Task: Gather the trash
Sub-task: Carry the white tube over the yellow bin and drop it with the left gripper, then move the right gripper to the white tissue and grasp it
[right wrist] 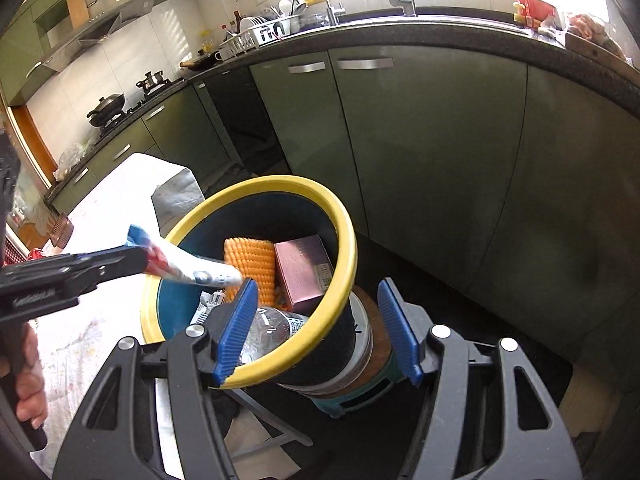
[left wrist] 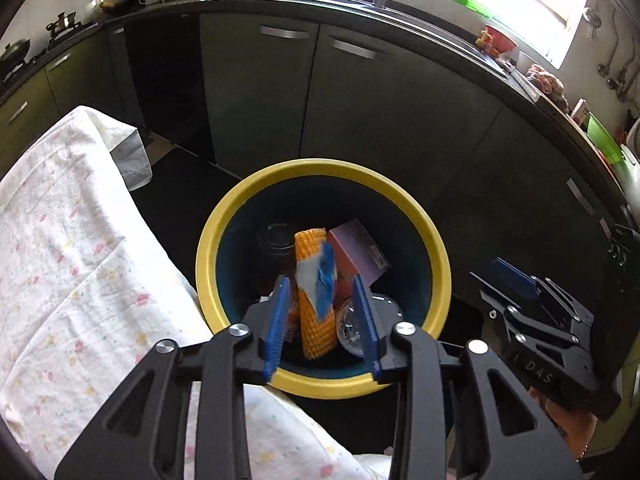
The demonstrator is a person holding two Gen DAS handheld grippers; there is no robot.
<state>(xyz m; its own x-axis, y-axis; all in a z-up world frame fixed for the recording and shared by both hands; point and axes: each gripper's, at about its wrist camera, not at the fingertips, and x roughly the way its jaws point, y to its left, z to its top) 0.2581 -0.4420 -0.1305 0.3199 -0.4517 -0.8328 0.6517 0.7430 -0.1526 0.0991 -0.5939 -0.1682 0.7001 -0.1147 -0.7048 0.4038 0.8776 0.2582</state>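
A bin with a yellow rim (left wrist: pixel 320 166) (right wrist: pixel 349 248) and dark blue inside holds an orange foam net (left wrist: pixel 316 332), a pink box (left wrist: pixel 358 252) and a clear plastic bottle (left wrist: pixel 350 330). My left gripper (left wrist: pixel 320 280) (right wrist: pixel 146 258) hovers over the bin mouth. A white and blue wrapper (left wrist: pixel 326 268) (right wrist: pixel 192 270) hangs between its blue pads, which stand apart from it. My right gripper (right wrist: pixel 320 328) (left wrist: pixel 496 284) is open just right of the bin, above its rim, with nothing held.
A table under a white flowered cloth (left wrist: pixel 60 260) sits left of the bin. Green cabinets (left wrist: pixel 360 100) and a dark countertop (right wrist: pixel 480 36) curve behind. The bin stands on a teal base (right wrist: pixel 360 396). A person's hand (right wrist: pixel 28 396) holds the left gripper.
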